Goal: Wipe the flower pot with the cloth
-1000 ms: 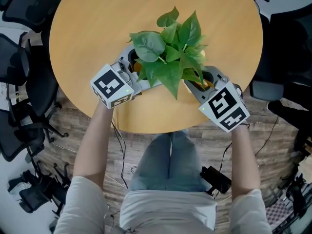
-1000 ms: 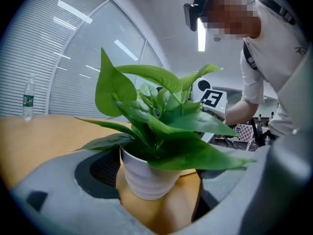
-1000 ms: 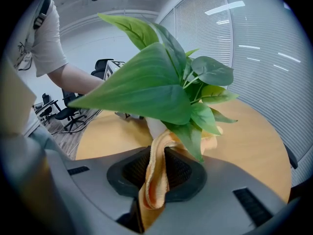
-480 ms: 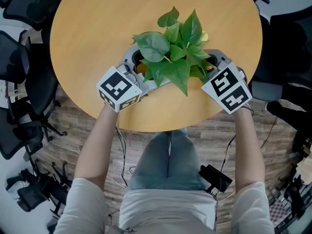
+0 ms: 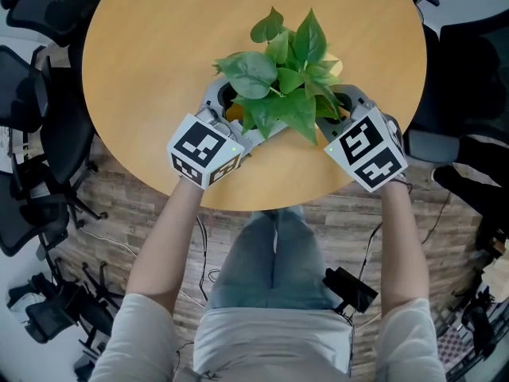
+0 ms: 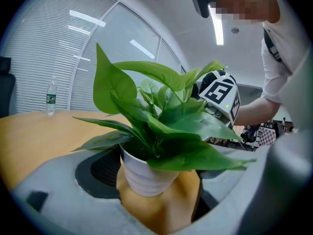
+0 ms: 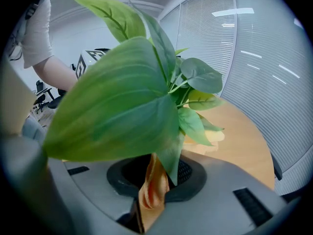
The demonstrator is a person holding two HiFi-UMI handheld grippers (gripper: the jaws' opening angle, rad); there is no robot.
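Round wooden table point(image 5: 143, 62) in an office with slatted blinds. Near its front edge, white ribbed flower pot point(image 6: 146, 173), upright, crowned by broad leaves point(image 5: 278, 86). Looks rigid, glazed and probably slippery, top-heavy under the foliage; best steadied low on the wall, never by the stems. Straddled by the left tongs point(image 6: 155, 202), jaws wide, a gap showing on the pot's right flank, so no firm clamp by the look. Orange cloth point(image 7: 152, 192), soft and bunched, pinched in the closed right tongs point(image 7: 155, 180) just beside the pot. Overhanging leaves crowding both approaches, likely to get brushed. Farther off: water bottle point(image 6: 51, 98) across the table, office chairs point(image 5: 32, 110) round it.
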